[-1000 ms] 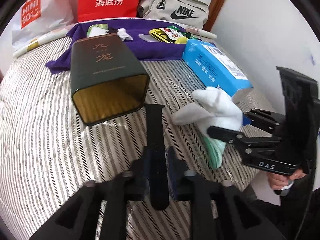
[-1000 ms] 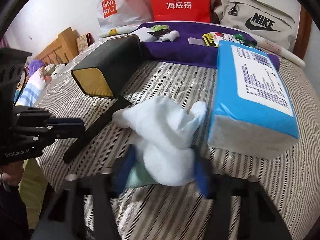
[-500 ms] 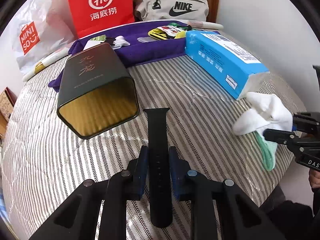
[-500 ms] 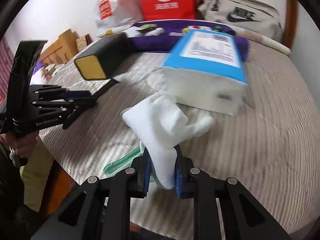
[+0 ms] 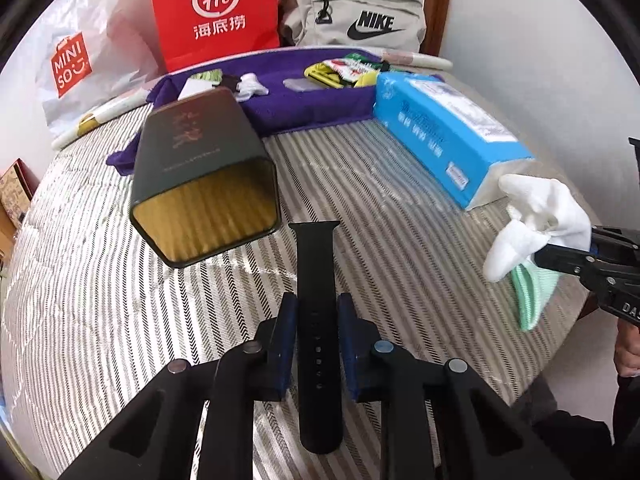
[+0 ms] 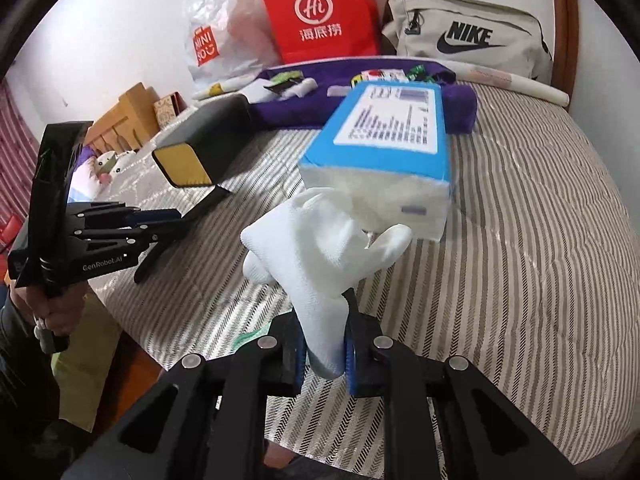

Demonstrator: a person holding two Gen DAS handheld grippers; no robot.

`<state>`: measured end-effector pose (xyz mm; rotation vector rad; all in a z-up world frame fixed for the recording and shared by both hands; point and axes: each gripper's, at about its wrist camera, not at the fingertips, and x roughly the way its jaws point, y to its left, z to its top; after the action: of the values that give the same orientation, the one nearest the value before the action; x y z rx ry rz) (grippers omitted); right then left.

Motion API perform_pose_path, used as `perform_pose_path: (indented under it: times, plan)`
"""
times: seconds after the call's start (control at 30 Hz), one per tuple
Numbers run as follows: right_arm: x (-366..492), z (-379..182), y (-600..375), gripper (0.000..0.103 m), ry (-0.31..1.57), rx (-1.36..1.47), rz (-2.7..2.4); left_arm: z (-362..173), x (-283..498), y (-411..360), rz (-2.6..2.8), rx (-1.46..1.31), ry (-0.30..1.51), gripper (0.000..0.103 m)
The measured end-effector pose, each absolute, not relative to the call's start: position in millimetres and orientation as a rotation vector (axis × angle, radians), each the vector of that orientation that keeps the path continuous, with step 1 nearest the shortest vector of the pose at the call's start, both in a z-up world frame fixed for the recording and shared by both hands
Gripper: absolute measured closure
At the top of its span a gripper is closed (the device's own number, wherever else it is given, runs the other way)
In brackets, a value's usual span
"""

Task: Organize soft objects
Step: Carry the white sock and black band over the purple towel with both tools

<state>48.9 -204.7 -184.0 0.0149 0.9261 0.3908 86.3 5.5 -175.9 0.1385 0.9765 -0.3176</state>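
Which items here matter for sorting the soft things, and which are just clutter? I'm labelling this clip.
In the job:
- white sock, held by right gripper
- black strap, held by left gripper
- dark tin, open

Lying about:
- blue tissue pack
- red bag
- Nike bag

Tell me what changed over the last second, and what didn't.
The right gripper has just been closing; its jaws, wide around the white sock a second ago, now pinch it. It lifted the sock, its green cuff hanging below, off the bed and away from the left gripper. The left gripper stays clamped on the black strap. The dark tin and blue pack lie as before.
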Motion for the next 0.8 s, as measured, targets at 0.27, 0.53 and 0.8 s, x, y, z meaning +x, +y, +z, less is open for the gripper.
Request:
perform_pose_path:
  times: [0.27, 0.53, 0.8]
  plan:
    - [47, -159, -205, 0.089, 0.882, 0.010, 0.452, -141, 80, 7, -0.344, 0.094, 0.929, 0.084]
    - [60, -124, -200, 0.089, 0.826, 0.002, 0.495, -105, 98, 15, -0.348, 0.056, 0.889, 0.083]
    - [104, -95, -186, 0.089, 0.789, -0.024, 0.516, -80, 143, 30, -0.330, 0.015, 0.860, 0.083]
